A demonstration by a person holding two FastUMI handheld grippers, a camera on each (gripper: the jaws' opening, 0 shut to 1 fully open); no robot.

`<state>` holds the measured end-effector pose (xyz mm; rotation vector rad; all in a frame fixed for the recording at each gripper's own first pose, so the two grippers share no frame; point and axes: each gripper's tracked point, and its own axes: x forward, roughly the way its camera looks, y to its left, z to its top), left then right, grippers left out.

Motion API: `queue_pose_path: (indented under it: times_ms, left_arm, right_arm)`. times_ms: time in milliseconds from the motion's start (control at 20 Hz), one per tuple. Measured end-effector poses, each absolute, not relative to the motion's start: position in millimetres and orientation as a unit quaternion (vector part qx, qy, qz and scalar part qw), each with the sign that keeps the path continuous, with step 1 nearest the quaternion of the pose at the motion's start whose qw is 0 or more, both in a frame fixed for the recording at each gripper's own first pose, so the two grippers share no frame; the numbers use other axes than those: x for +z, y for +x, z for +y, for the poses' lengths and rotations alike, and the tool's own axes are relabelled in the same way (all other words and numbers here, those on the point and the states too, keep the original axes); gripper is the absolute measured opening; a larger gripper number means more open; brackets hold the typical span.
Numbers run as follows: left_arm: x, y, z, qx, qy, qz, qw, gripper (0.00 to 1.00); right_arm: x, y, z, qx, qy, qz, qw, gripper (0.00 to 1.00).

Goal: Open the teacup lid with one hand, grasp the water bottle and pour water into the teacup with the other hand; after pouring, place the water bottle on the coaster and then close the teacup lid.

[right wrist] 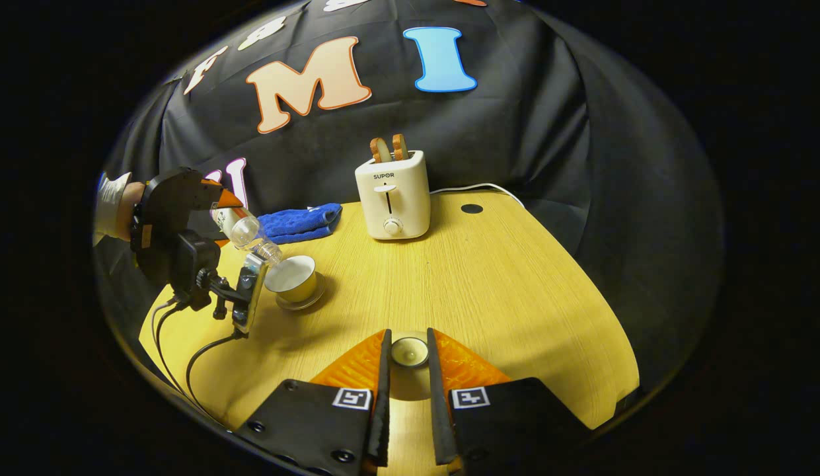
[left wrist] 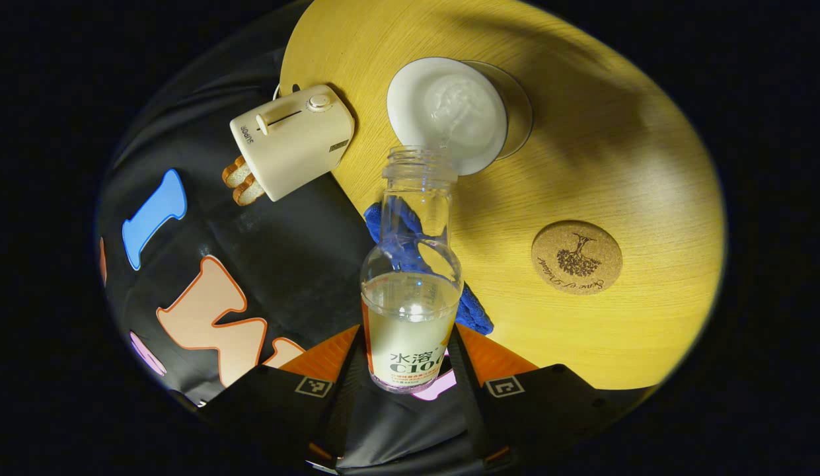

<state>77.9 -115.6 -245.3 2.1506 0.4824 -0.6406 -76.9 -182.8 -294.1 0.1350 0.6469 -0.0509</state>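
Note:
In the left gripper view, my left gripper (left wrist: 408,334) is shut on a clear, uncapped water bottle (left wrist: 413,277). The bottle is tipped forward, its mouth over the rim of the white teacup (left wrist: 446,112), and water runs into the cup. A round cork coaster (left wrist: 577,257) lies bare on the table to the right. In the right gripper view, my right gripper (right wrist: 408,340) is shut on the small round teacup lid (right wrist: 410,351), held above the table. Farther left there, the left gripper (right wrist: 178,238) tilts the bottle (right wrist: 248,235) over the open teacup (right wrist: 292,277), which stands on a saucer (right wrist: 297,303).
A white toaster (right wrist: 392,195) with two bread slices stands at the back of the wooden table (right wrist: 489,284), its cable trailing right. A folded blue cloth (right wrist: 297,223) lies left of it, behind the cup. Cables hang from the left gripper.

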Motion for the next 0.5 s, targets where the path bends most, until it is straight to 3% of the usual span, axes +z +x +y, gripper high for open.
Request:
queue_pose_path:
  times_ms: [500]
  left_arm:
    - [-225.3,79.6,-124.0,-0.243,0.884,0.185,0.355,0.69]
  right_arm:
    - [-294.2,-73.5,-176.8,-0.019,0.074,0.312,0.947,0.28]
